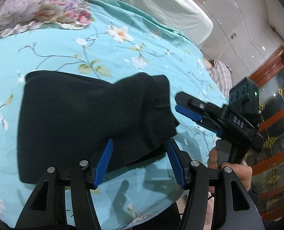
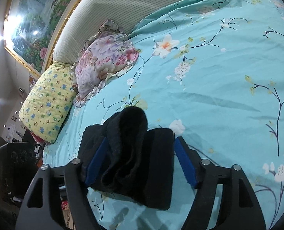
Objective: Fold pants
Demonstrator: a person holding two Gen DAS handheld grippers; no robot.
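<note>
The black pants (image 1: 84, 115) are lying folded into a compact bundle on the bed (image 1: 122, 57), near the floral pillow (image 2: 105, 57). Both the left gripper (image 1: 140, 163) and right gripper (image 2: 140, 161) are spread, gripping nothing. Folding looks nearly finished; next calls for flattening the raised top fold.

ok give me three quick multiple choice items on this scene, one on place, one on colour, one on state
1. Where do the black pants lie?
A. on the turquoise floral bedspread
B. on a wooden table
C. in a basket

2. What colour is the patterned pillow beside the floral pillow?
A. red
B. yellow
C. grey

3. How do the jaws of the left gripper stand?
A. shut on the pants
B. shut on a pillow
C. open

Answers:
1 A, bedspread shows all around the folded bundle.
2 B, yellow cloth with small blue and green prints.
3 C, the blue pads stand apart either side of the pants' edge; the right gripper looks open likewise.
</note>
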